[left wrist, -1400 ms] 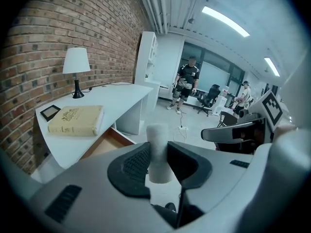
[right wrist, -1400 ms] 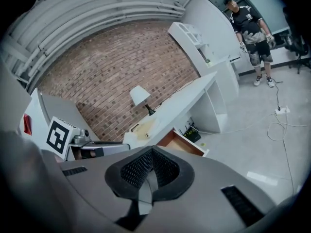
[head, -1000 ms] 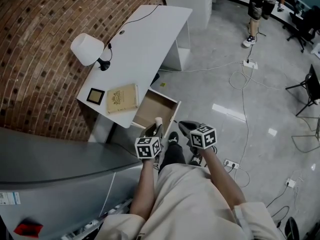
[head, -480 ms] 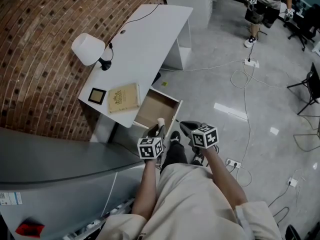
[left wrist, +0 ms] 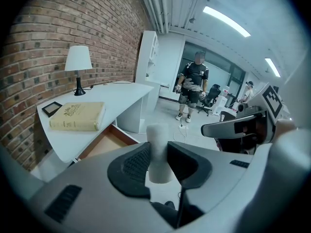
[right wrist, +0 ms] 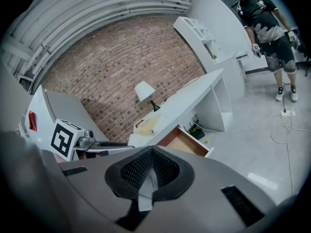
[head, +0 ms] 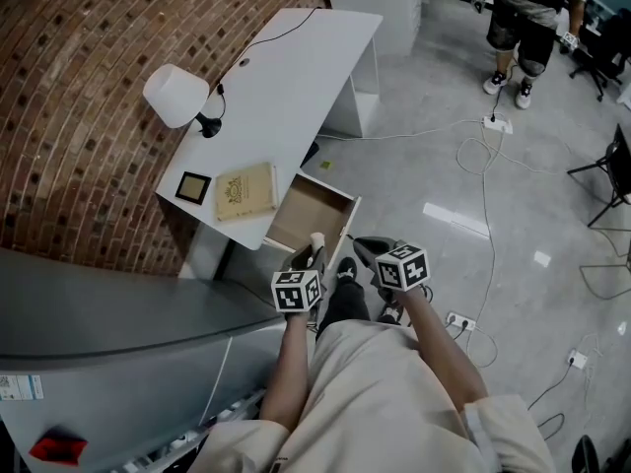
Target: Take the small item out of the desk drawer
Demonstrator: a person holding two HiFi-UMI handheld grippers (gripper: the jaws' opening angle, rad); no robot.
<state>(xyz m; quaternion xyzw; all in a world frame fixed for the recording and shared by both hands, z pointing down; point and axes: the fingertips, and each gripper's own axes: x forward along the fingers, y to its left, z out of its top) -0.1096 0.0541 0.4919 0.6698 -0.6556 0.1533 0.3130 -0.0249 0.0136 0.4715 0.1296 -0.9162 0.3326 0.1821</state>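
Observation:
A small white cylinder (left wrist: 158, 152) stands upright between my left gripper's dark pads, and the left gripper (left wrist: 158, 163) is shut on it. In the head view that gripper (head: 308, 255) hangs in front of the open wooden drawer (head: 345, 227) of the white desk (head: 286, 77), with the cylinder (head: 315, 240) poking up above the drawer's front. The drawer (left wrist: 104, 142) shows a bare wooden bottom. My right gripper (head: 367, 250) hovers to the right of the drawer. Its jaws (right wrist: 152, 152) meet at the tips with nothing between them.
On the desk lie a cream book (head: 243, 192), a small dark picture frame (head: 189, 187) and a white lamp (head: 175, 97). A brick wall runs along the left. Cables and a power strip (head: 493, 124) cross the floor. A person (head: 527, 18) stands at the back right.
Both grippers have stayed nearly where they were, the left still holding the cylinder. The person at the back has stepped a little to the right.

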